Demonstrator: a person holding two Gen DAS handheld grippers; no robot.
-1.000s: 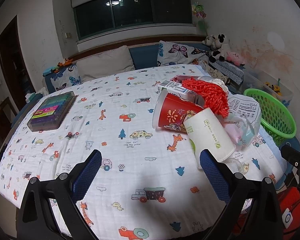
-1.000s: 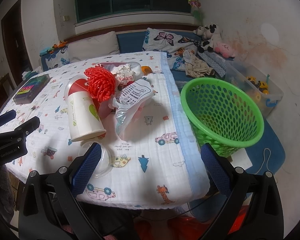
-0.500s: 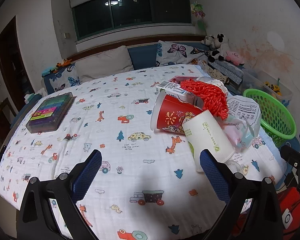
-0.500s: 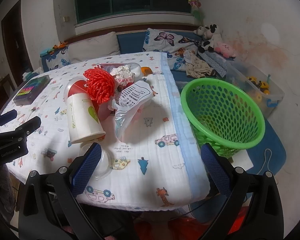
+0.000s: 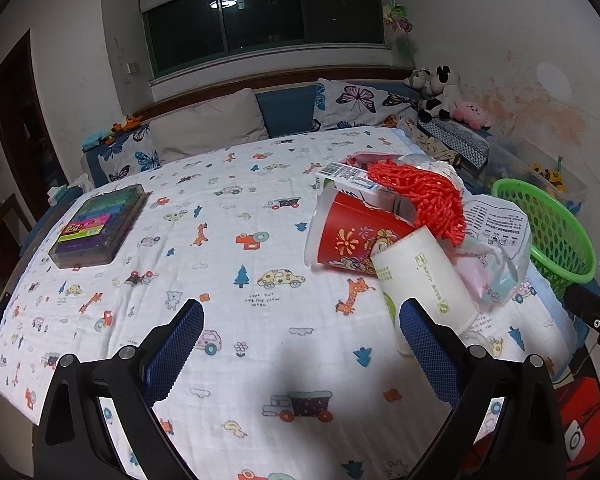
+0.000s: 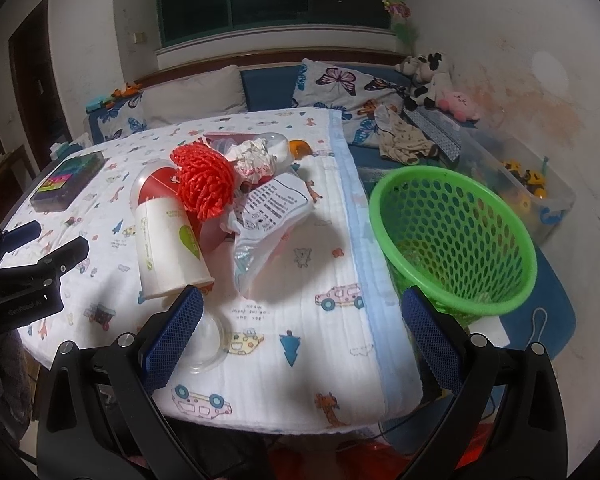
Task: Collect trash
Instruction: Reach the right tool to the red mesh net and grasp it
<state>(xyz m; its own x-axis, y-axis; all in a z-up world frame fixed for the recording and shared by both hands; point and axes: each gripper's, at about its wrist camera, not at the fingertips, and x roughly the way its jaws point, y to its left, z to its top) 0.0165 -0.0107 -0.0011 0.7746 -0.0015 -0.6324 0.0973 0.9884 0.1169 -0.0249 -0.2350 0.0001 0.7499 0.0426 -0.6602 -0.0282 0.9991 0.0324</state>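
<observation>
We are holding the left claw (image 5: pixel 300 352) and right claw (image 6: pixel 300 336) apart and empty above the bench's near edge, because the trash pile (image 6: pixel 220 200) is lying near its right edge, beside the green basket (image 6: pixel 452 240).

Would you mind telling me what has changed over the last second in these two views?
Very little. The right gripper has edged towards the trash pile, so the white cup sits closer to its left finger. The left gripper has barely drifted. Both stay open and empty; nothing was grasped or released. The cups, red mesh, plastic bag and green basket have not moved.
</observation>
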